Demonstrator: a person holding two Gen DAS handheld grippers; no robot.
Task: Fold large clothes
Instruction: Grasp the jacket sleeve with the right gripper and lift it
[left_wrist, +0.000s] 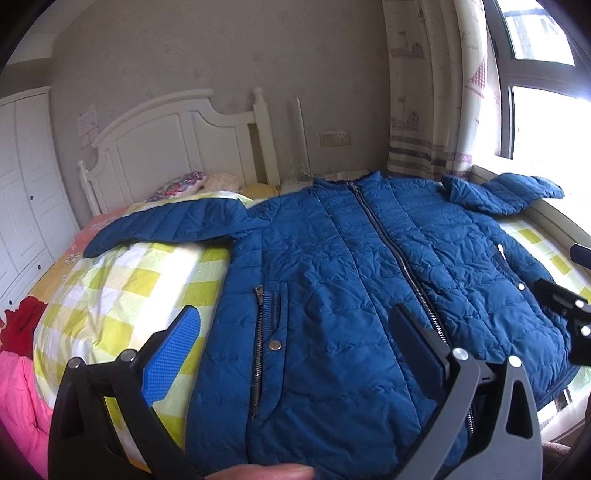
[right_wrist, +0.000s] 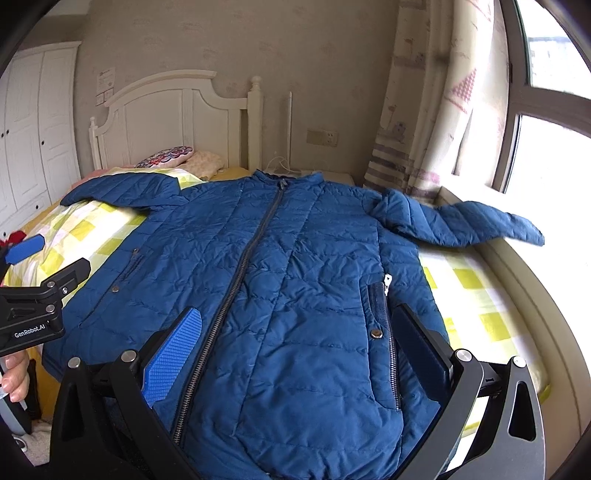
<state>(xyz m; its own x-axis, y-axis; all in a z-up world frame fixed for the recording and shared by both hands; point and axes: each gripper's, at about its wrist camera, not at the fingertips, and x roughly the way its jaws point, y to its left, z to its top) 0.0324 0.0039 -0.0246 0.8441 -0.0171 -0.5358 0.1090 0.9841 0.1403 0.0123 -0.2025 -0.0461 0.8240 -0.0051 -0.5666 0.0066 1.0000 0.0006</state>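
A blue quilted zip jacket (left_wrist: 332, 280) lies flat and face up on the bed, zipped, both sleeves spread out to the sides; it also shows in the right wrist view (right_wrist: 295, 277). My left gripper (left_wrist: 295, 332) is open and empty, above the jacket's lower left part near the hem. My right gripper (right_wrist: 295, 332) is open and empty, above the jacket's lower right part. The left gripper shows at the left edge of the right wrist view (right_wrist: 44, 269). The right gripper shows at the right edge of the left wrist view (left_wrist: 569, 306).
The bed has a yellow-green checked cover (left_wrist: 122, 295) and a white headboard (right_wrist: 173, 118). Pillows (right_wrist: 170, 155) lie at the head. Pink and red clothes (left_wrist: 18, 369) lie at the left. A window ledge (right_wrist: 535, 302) and a curtain (right_wrist: 424, 110) are on the right, a white wardrobe (right_wrist: 29, 129) on the left.
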